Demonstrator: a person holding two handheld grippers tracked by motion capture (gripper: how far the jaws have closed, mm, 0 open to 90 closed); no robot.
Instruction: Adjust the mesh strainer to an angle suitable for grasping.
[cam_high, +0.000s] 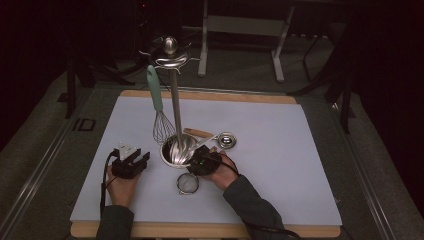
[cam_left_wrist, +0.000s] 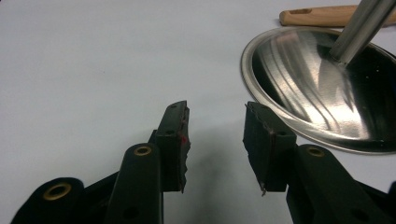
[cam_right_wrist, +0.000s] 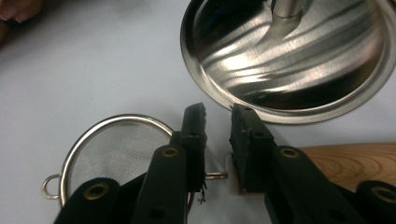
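Observation:
A small steel mesh strainer (cam_right_wrist: 116, 149) lies on the white mat (cam_high: 280, 150), close in front of the utensil stand's round steel base (cam_right_wrist: 289, 60). My right gripper (cam_right_wrist: 217, 126) is low over the strainer's neck. Its jaws stand a little apart on either side of the thin wire stem, just where it meets the wooden handle (cam_right_wrist: 345, 161). The pads do not press on the stem. In the high view the strainer (cam_high: 188, 183) sits just below my right gripper (cam_high: 196, 167). My left gripper (cam_left_wrist: 215, 135) rests open on the mat left of the base (cam_left_wrist: 327, 93), holding nothing.
The stand's pole (cam_high: 176, 110) rises from the base, and a teal-handled whisk (cam_high: 158, 107) hangs from its top hooks. A steel measuring spoon with a wooden handle (cam_high: 220, 139) lies right of the base. The board's front edge (cam_high: 200, 230) is near the person's forearms.

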